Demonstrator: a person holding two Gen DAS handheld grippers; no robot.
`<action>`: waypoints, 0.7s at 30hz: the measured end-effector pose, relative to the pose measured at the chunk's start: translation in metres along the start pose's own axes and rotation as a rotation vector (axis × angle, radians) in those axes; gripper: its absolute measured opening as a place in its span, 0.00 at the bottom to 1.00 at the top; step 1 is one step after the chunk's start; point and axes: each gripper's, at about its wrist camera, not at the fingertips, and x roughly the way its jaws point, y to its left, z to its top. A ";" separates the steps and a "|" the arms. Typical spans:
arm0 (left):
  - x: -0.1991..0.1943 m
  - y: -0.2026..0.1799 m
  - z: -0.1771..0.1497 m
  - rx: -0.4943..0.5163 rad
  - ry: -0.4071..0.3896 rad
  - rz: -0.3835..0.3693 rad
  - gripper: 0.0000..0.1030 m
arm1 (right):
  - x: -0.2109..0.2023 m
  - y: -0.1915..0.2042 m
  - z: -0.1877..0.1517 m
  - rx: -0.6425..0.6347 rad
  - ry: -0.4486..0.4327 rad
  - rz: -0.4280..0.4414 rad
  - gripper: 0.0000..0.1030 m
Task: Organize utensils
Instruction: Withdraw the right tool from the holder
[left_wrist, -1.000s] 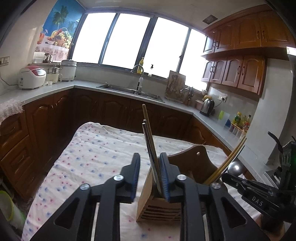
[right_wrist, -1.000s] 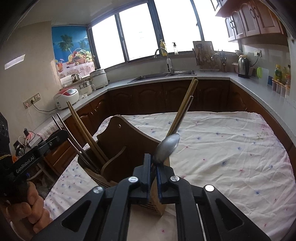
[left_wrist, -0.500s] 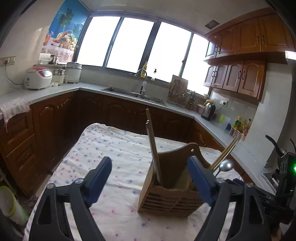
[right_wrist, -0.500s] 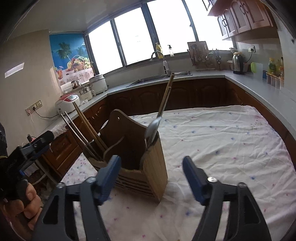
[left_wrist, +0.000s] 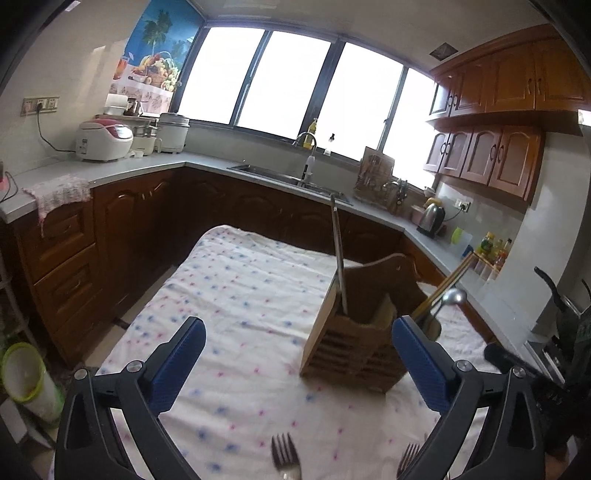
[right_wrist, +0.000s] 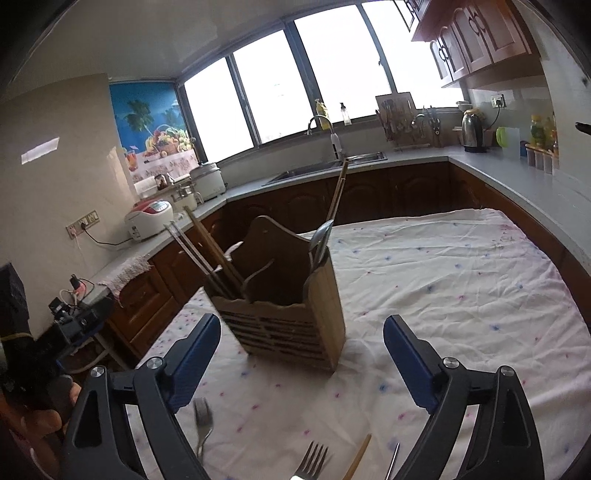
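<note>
A wooden utensil holder (left_wrist: 352, 349) (right_wrist: 291, 317) stands on the floral tablecloth (left_wrist: 240, 295). Its left compartment holds upright chopsticks (left_wrist: 338, 258) (right_wrist: 210, 251). Its other side holds a metal spoon (left_wrist: 448, 299) (right_wrist: 321, 236) and more chopsticks (right_wrist: 338, 192). My left gripper (left_wrist: 299, 360) is open and empty, back from the holder. My right gripper (right_wrist: 303, 356) is open and empty, also back from it. Two forks (left_wrist: 284, 458) (right_wrist: 312, 459) lie on the cloth near me, with a loose chopstick (right_wrist: 358, 459) beside one.
Dark wood cabinets and a grey counter (left_wrist: 207, 162) ring the table, with a sink (left_wrist: 291, 177) under the windows. A rice cooker (left_wrist: 103, 138) and a kettle (right_wrist: 471, 134) stand on the counter. A green-rimmed bin (left_wrist: 26, 384) stands on the floor at left.
Both grippers opened, letting go of the chopsticks and the spoon in the holder, then drew back and up. The forks on the cloth came into view.
</note>
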 end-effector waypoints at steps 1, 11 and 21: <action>-0.005 0.001 -0.002 0.000 0.005 0.002 0.99 | -0.004 0.001 -0.002 0.001 -0.004 0.005 0.89; -0.066 -0.005 -0.031 0.072 0.009 0.023 0.99 | -0.044 0.010 -0.038 -0.001 -0.034 0.026 0.93; -0.107 -0.013 -0.049 0.120 -0.019 0.005 0.99 | -0.085 0.019 -0.052 -0.051 -0.076 0.022 0.95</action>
